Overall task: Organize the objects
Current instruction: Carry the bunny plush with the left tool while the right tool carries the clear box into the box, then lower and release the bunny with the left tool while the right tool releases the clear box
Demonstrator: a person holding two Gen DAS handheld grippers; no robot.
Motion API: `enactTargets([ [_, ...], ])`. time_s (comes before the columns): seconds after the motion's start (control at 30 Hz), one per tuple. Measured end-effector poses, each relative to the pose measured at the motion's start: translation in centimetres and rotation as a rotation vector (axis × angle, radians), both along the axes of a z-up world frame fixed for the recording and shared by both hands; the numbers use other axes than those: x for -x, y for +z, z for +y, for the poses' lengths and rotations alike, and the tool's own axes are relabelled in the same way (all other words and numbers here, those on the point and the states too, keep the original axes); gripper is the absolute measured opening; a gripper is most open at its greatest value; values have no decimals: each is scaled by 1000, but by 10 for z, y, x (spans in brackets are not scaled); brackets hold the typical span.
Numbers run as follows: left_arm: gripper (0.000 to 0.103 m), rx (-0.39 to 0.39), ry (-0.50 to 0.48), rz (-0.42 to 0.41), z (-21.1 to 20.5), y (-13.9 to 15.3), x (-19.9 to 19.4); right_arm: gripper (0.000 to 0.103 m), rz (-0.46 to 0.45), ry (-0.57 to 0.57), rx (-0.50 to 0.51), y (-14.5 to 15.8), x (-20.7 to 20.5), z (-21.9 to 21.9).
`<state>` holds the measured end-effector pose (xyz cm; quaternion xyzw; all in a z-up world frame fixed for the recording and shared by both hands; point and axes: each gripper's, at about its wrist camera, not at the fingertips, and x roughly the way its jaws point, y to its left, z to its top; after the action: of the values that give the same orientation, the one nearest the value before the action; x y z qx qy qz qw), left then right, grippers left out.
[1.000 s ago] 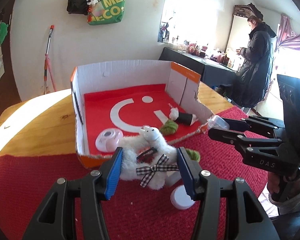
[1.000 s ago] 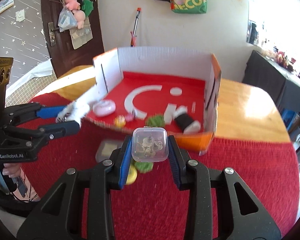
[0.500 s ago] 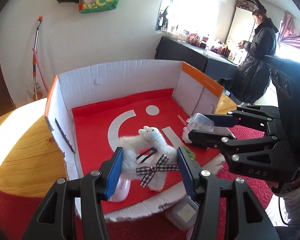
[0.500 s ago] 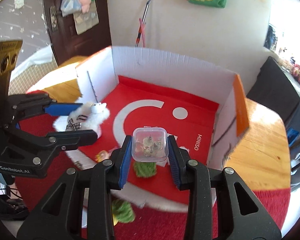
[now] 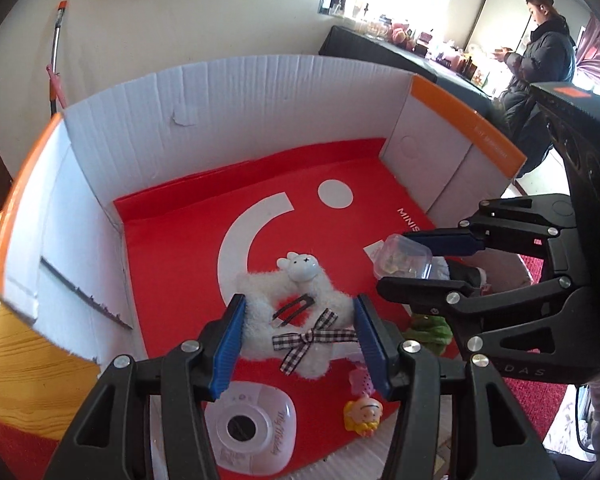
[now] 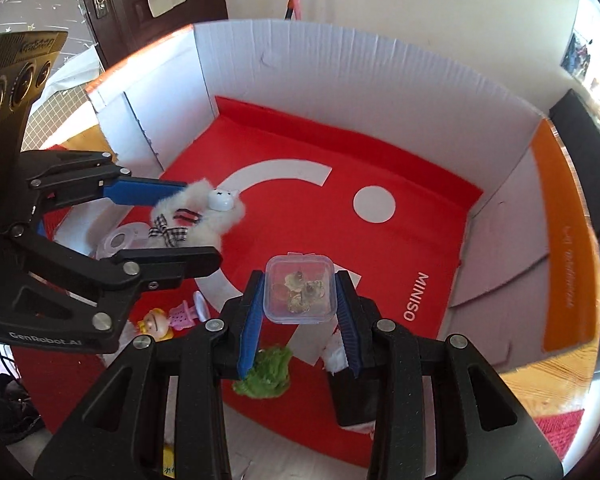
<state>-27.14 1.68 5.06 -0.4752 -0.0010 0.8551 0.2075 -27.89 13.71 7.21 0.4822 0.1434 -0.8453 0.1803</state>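
Observation:
My left gripper [image 5: 298, 326] is shut on a white fluffy plush toy [image 5: 296, 312] with a checked bow and holds it above the red floor of the cardboard box [image 5: 228, 92]. It also shows in the right wrist view [image 6: 200, 216]. My right gripper [image 6: 300, 300] is shut on a small clear plastic case [image 6: 299, 289] of metal bits, held over the box floor [image 6: 420, 216]; the case also shows in the left wrist view [image 5: 402, 258].
In the box lie a white round case [image 5: 250, 432], a small doll figure [image 5: 362, 410], a green yarn piece [image 6: 266, 372] and a black-and-white item [image 6: 346, 396]. The box sits on a wooden table [image 5: 24, 376] with a red mat [image 5: 540, 400]. A person [image 5: 540, 72] stands at the back right.
Both grippers have moved forward and down into the box with their objects still held. The box floor and walls now fill both views.

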Motion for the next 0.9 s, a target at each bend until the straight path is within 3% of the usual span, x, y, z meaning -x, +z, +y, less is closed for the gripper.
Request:
enactTargets([
  [0.4,56,35,-34,-64,4,-16,12,33,-90,17,-28,-15,16,3],
  [0.9,56,84,-58,-82,13,-16,16,33,-86,22,-69,-18,9,4],
])
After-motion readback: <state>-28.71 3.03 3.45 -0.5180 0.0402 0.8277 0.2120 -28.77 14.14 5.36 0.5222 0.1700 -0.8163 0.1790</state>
